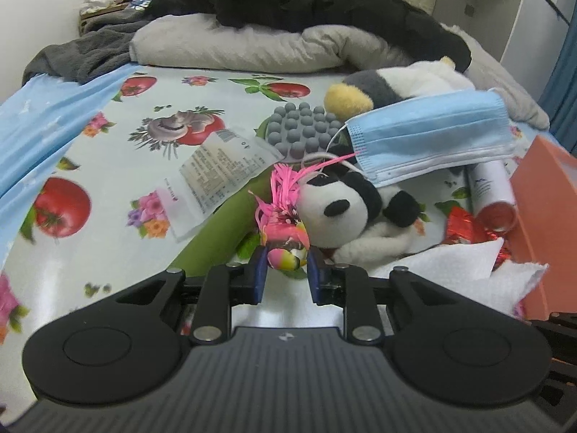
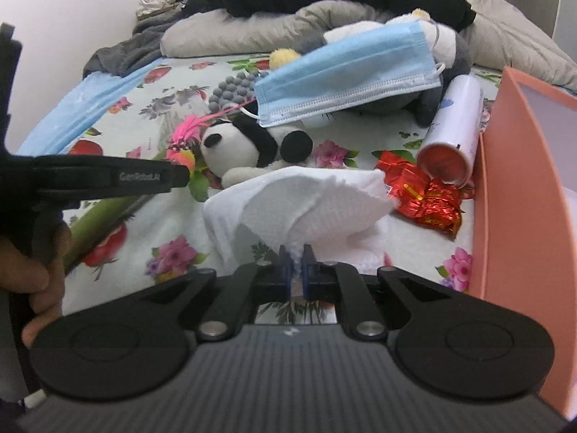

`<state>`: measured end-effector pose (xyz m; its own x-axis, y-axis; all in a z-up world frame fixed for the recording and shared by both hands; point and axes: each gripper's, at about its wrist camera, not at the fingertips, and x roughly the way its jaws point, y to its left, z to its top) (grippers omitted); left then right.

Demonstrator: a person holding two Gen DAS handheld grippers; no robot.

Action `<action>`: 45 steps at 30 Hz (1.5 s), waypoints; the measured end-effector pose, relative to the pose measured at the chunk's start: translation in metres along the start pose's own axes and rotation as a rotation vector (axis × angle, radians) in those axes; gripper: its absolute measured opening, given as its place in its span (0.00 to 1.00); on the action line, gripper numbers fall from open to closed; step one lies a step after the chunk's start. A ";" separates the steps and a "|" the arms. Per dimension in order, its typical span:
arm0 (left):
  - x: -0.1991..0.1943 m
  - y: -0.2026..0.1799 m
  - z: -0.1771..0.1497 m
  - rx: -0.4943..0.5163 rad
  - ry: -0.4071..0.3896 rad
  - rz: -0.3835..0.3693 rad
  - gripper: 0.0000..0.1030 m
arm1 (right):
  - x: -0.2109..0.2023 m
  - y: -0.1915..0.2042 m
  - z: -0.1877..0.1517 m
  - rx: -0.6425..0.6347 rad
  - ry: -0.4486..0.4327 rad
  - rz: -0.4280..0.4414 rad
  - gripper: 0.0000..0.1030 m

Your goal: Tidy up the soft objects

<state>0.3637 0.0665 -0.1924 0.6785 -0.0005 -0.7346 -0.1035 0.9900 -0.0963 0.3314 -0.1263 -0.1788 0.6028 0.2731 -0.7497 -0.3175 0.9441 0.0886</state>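
Observation:
A pink feathered bird toy (image 1: pixel 285 231) lies on the flowered sheet against a black-and-white panda plush (image 1: pixel 335 202). My left gripper (image 1: pixel 287 265) has its blue pads pressed on the bird's head from both sides. A blue face mask (image 1: pixel 425 137) lies over the panda and over a bigger grey-and-white plush (image 1: pixel 393 83) behind it. In the right wrist view, my right gripper (image 2: pixel 296 256) is shut on the near edge of a crumpled white tissue (image 2: pixel 306 198), which lies in front of the panda (image 2: pixel 238 144). The mask (image 2: pixel 346 75) lies behind.
An orange box (image 2: pixel 523 198) stands at the right edge, with a white spray can (image 2: pixel 454 130) and red foil wrappers (image 2: pixel 422 195) beside it. A grey knobbed pad (image 1: pixel 299 130) and a printed packet (image 1: pixel 212 176) lie left of the plush. Pillows and dark clothes fill the back.

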 end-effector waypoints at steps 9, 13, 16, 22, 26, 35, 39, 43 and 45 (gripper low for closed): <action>-0.061 0.005 -0.027 -0.068 -0.012 -0.030 0.27 | -0.043 0.010 -0.020 -0.025 -0.019 0.003 0.08; -0.085 0.006 -0.045 -0.080 -0.002 -0.044 0.27 | -0.060 0.015 -0.034 -0.038 -0.022 0.004 0.08; -0.101 0.007 -0.063 -0.085 0.015 -0.054 0.27 | -0.070 0.019 -0.046 -0.047 -0.011 0.007 0.08; -0.125 0.015 -0.106 -0.104 0.069 -0.074 0.27 | -0.084 0.024 -0.072 -0.053 0.015 0.005 0.08; -0.136 0.019 -0.128 -0.118 0.094 -0.079 0.27 | -0.088 0.018 -0.088 -0.014 0.060 0.032 0.10; -0.145 0.012 -0.145 -0.122 0.121 -0.126 0.27 | -0.097 0.009 -0.103 0.018 0.089 0.018 0.36; -0.145 0.006 -0.146 -0.107 0.126 -0.133 0.27 | -0.104 0.002 -0.105 0.052 0.079 0.053 0.41; -0.146 0.005 -0.143 -0.095 0.125 -0.121 0.27 | -0.118 0.001 -0.103 0.043 0.046 0.066 0.45; -0.147 0.006 -0.142 -0.091 0.123 -0.111 0.27 | -0.123 0.000 -0.100 0.038 0.010 0.095 0.57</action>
<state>0.1603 0.0527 -0.1804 0.5961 -0.1321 -0.7920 -0.1021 0.9659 -0.2379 0.1840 -0.1784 -0.1519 0.5639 0.3599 -0.7433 -0.3446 0.9205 0.1843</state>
